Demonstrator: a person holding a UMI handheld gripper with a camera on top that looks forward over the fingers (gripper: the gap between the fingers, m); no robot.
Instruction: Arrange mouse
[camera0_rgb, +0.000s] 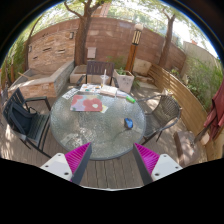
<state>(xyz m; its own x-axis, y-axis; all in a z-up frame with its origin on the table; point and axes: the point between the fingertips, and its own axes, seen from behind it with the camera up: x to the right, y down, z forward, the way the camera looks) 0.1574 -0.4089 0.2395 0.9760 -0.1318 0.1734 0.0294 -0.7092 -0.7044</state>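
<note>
A small blue mouse (128, 124) lies on the right part of a round glass table (90, 135), well beyond my fingers. My gripper (113, 160) is open and empty, its two magenta pads (79, 158) spread wide over the wooden deck in front of the table's near edge. Nothing stands between the fingers.
Papers and a red book (88, 102) lie on the far left part of the table. Black metal chairs stand at the left (25, 118) and right (165, 112). A brick wall (105, 40), planters and a stone bench lie beyond. A wooden fence (185, 95) runs along the right.
</note>
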